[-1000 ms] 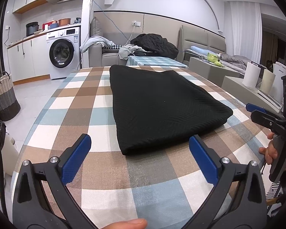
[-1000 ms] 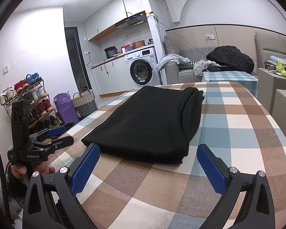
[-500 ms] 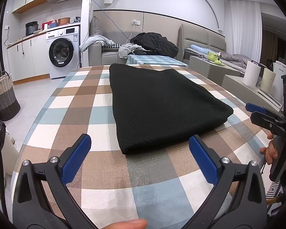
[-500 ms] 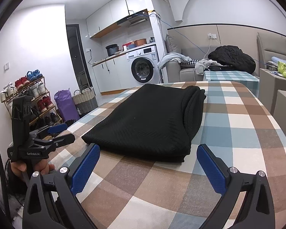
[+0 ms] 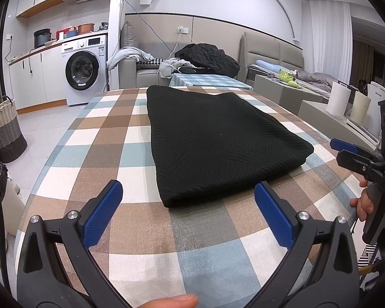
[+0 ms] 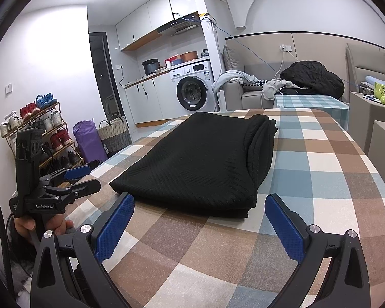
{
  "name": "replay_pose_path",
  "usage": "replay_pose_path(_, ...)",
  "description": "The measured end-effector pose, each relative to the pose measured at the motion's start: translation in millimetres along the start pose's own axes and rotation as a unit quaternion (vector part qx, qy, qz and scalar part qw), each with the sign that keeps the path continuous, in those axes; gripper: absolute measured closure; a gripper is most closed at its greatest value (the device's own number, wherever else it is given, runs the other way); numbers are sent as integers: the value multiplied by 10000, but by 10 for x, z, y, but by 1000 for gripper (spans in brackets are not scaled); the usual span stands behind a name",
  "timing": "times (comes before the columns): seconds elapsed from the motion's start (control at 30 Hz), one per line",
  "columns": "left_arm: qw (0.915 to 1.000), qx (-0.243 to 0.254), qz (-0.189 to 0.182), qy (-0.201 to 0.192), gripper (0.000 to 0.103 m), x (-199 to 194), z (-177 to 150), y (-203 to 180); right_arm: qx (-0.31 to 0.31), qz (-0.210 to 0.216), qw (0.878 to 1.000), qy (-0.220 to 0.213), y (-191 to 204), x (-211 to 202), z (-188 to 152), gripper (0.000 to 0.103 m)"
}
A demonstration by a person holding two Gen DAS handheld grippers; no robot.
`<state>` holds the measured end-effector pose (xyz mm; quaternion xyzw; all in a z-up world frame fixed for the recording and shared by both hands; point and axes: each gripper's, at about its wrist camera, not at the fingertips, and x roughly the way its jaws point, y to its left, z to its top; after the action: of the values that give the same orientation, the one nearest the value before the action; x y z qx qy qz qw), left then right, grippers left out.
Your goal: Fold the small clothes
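Observation:
A black knit garment (image 5: 213,141) lies folded into a long rectangle on the checked table (image 5: 102,141). My left gripper (image 5: 187,190) hovers open just short of its near end, blue pads spread wider than the fold. From the other side, my right gripper (image 6: 199,200) is open too, in front of the garment (image 6: 205,159) at its near right corner, where stacked layers show. Neither touches the cloth. Each gripper shows in the other's view, hand-held off the table edge: right gripper (image 5: 336,150), left gripper (image 6: 92,177).
The tablecloth (image 6: 320,169) runs bare around the garment. Beyond the far end stand a low checked table (image 5: 208,79) and a sofa with piled clothes (image 5: 208,56). On the floor at left are a wicker basket (image 5: 5,128), a purple bag (image 6: 87,138) and a shoe rack (image 6: 38,133).
Almost nothing. The right wrist view has shifted slightly; the garment lies still and both grippers stay open.

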<state>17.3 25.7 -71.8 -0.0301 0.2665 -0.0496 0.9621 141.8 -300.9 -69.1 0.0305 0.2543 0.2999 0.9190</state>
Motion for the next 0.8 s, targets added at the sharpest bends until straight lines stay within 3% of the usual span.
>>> replay_pose_path(0.8, 10000, 4, -2, 4, 1, -2, 7, -5, 23, -16, 10000, 4, 2, 7, -4, 0)
